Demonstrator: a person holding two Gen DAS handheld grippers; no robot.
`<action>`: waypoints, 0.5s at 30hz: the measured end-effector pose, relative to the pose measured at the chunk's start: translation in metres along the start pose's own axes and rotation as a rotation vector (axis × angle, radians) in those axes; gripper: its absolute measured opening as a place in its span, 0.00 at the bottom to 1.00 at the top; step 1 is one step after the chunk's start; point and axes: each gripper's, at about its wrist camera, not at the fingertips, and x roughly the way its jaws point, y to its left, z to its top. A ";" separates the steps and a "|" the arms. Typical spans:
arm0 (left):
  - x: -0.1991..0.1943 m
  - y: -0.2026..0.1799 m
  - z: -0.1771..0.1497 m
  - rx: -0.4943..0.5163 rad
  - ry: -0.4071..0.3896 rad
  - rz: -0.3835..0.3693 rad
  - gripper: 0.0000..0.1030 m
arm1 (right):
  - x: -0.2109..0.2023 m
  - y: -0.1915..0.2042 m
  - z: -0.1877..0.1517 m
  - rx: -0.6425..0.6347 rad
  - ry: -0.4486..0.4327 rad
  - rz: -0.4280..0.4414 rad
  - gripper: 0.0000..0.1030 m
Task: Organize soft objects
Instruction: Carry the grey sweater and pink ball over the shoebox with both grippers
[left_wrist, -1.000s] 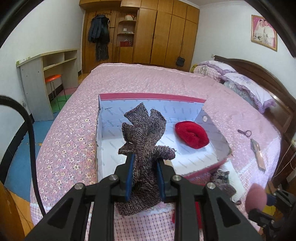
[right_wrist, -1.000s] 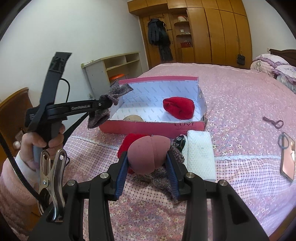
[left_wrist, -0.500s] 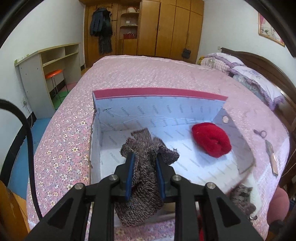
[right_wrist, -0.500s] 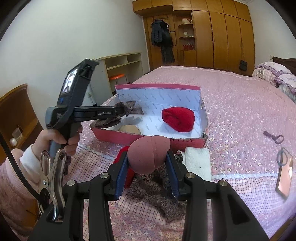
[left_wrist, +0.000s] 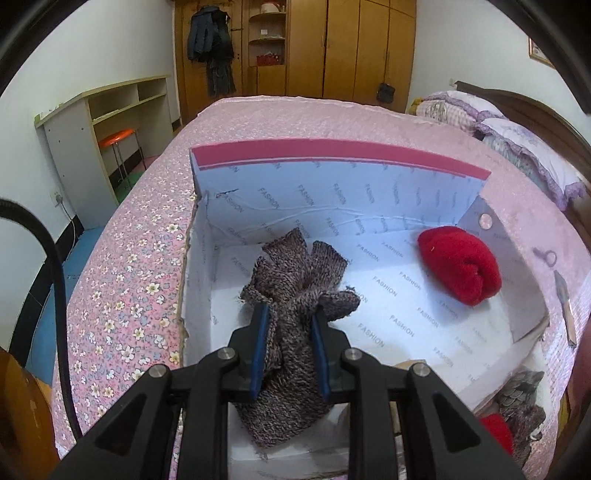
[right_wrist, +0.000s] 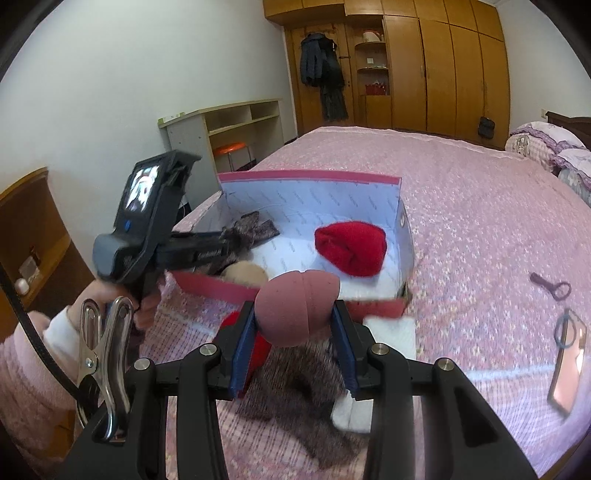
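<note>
Left gripper (left_wrist: 289, 325): clenched on grey-brown knit glove (left_wrist: 295, 291), pinched mid-length between blue pads; glove fingers fan out ahead of the tips, cuff hangs below. It sits inside the open box (left_wrist: 332, 192), near the box's left wall. Rolled red knit piece (left_wrist: 460, 269) ahead and right of this gripper, on the box floor by the right wall.

Right gripper (right_wrist: 293, 321): grasping a dusty-pink foam ball (right_wrist: 297, 306) between its pads, near side of the box front wall. Beneath it on the bedspread (right_wrist: 480, 229): grey knit item (right_wrist: 295, 398), blurred; white folded cloth (right_wrist: 391, 328) to its right.
</note>
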 end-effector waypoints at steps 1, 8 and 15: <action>0.001 0.000 0.000 0.005 0.002 0.004 0.23 | 0.006 -0.002 0.007 0.003 0.008 0.004 0.40; 0.003 0.001 -0.001 0.011 0.001 0.008 0.23 | 0.048 -0.010 0.051 0.014 0.059 0.020 0.40; 0.002 -0.003 -0.004 0.033 -0.007 0.026 0.23 | 0.103 -0.010 0.083 0.000 0.124 -0.007 0.40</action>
